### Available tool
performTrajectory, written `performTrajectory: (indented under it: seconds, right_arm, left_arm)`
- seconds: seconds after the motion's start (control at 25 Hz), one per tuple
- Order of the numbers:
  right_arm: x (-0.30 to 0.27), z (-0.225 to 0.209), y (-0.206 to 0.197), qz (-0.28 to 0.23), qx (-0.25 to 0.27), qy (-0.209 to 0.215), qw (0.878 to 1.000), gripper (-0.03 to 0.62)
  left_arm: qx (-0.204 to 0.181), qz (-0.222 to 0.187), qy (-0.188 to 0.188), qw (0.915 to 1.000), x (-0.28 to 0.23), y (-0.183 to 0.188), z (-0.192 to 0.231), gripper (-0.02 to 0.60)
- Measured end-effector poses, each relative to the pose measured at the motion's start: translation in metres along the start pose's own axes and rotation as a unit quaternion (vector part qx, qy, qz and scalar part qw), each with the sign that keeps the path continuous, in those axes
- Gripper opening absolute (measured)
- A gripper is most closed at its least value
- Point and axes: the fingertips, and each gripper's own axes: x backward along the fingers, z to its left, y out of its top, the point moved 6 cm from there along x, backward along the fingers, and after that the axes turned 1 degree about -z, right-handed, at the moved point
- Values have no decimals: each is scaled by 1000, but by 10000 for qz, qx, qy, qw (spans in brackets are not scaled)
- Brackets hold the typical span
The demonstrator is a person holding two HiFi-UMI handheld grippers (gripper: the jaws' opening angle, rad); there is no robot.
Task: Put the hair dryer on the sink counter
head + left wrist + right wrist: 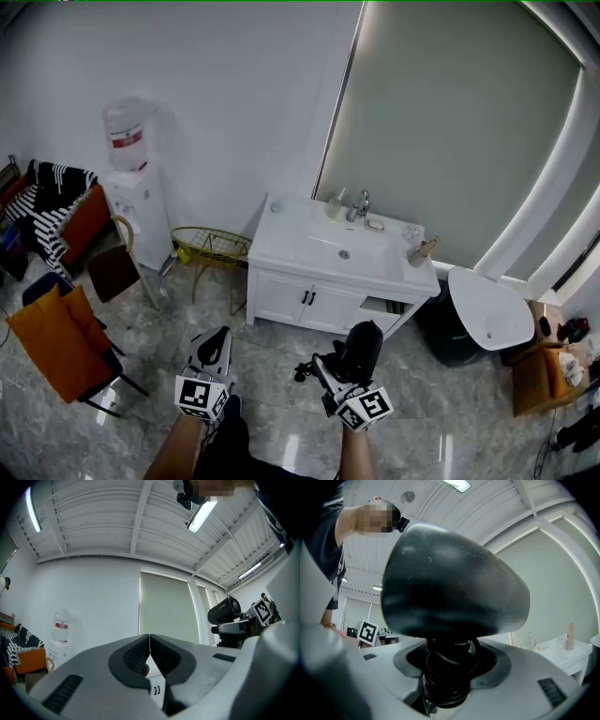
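step: carrying, right gripper (448, 670) jaws pinch the hair dryer (450, 588) by its handle
left gripper (149, 654): jaws pressed together, empty
next: probably get it over to the sink table (281, 242), well ahead of the jaws

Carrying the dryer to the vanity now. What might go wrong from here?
The right gripper grips the hair dryer only by its handle, big head above; it may tip or slip. On the sink counter, the bottle at the right corner may get knocked; the basin leaves little flat space.
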Motion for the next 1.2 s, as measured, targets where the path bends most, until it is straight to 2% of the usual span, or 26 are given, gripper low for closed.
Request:
performTrajectory:
  seconds: [0.56,0.88,1.2]
  right_arm:
    - [-105,-50,-31,185,-82,60,9998,252]
    - [-182,-86,-28,248,-21,1,9997,252]
    - [-264,-116,-28,282,61,-161,9995,252]
  left_arm:
    - [86,169,140,9997,-84,-38,75,26]
    - [141,146,109,9997,-154,-41,129,26]
    - [-20,59,17,10000,-223,-37,198,26]
